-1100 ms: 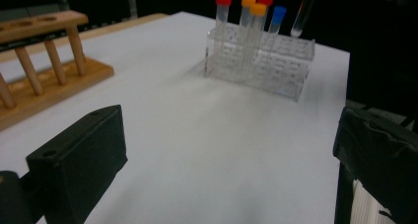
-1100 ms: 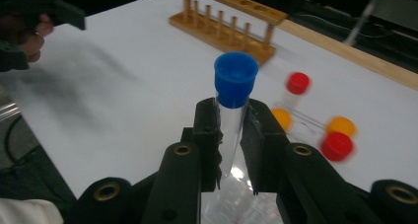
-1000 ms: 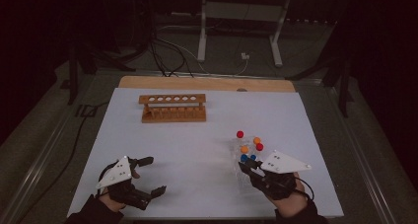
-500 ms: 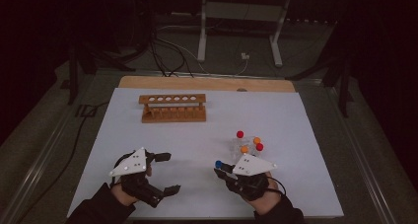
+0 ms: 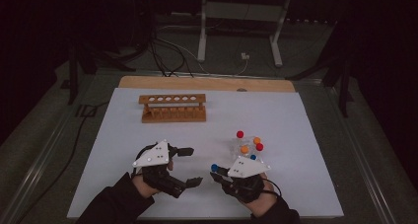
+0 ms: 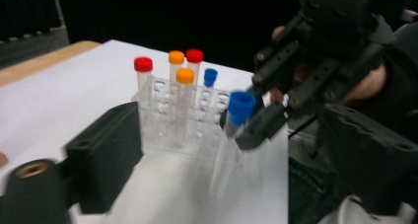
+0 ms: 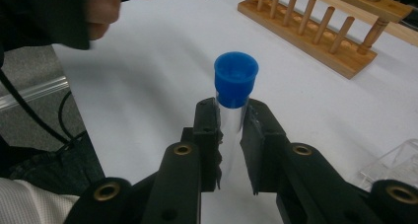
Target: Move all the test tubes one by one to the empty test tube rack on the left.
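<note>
My right gripper (image 7: pixel 229 130) is shut on a clear test tube with a blue cap (image 7: pixel 235 81), gripping the glass just under the cap. In the high view the blue-capped tube (image 5: pixel 215 168) sticks out leftward from the right gripper (image 5: pixel 223 172), near the table's front. My left gripper (image 5: pixel 192 166) faces it from the left. Its jaws stand wide and have just been closing a little, with nothing pressed between the pads. The blue-capped tube (image 6: pixel 240 105) hangs just beyond them. A clear rack (image 5: pixel 238 144) behind the right hand holds tubes with red, orange and blue caps.
A wooden test tube rack (image 5: pixel 172 108) with a row of holes and pegs stands at the back left of the white table cover (image 5: pixel 296 135). Cables and metal stand legs lie on the dark floor beyond the table's wooden far edge (image 5: pixel 207 82).
The right gripper has carried the blue-capped tube leftward, away from the clear rack. The left gripper has moved right towards it, and its jaws look slightly narrower.
</note>
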The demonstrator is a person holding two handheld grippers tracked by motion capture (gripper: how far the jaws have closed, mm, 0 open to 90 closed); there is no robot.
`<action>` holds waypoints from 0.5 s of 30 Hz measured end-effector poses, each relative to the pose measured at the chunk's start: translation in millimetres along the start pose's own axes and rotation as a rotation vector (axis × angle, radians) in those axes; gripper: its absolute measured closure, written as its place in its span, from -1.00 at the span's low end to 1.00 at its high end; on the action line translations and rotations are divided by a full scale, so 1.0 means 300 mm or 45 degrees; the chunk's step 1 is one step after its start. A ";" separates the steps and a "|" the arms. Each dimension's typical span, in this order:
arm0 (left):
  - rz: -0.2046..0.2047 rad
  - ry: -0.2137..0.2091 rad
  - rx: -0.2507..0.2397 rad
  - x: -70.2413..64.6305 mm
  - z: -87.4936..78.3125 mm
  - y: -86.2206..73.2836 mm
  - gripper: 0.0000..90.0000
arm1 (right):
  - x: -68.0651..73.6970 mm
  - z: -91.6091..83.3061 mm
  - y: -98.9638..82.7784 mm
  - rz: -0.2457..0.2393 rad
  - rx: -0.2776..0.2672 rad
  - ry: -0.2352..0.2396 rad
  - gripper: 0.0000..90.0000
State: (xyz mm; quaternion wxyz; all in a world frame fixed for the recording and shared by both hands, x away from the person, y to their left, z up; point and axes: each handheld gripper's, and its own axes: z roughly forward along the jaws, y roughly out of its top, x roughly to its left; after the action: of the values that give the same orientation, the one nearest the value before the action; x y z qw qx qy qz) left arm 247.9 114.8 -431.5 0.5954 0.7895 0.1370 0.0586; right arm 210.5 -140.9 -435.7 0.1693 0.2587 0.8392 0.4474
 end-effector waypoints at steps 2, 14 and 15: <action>0.006 -0.008 -0.005 0.000 0.016 0.007 -0.64 | 0.002 0.001 0.000 0.000 0.002 0.002 0.71; 0.043 -0.046 0.001 -0.006 0.087 0.028 -0.05 | 0.005 -0.002 0.004 0.005 0.001 0.010 0.71; 0.043 -0.046 0.001 -0.006 0.087 0.028 -0.01 | 0.005 -0.003 0.004 0.006 0.001 0.009 0.71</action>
State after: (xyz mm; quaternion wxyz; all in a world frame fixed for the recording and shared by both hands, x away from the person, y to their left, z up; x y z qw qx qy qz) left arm 254.1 88.0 -430.9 0.5964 0.7928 0.1130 0.0541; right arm 209.1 -140.2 -434.2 0.1654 0.2591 0.8394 0.4482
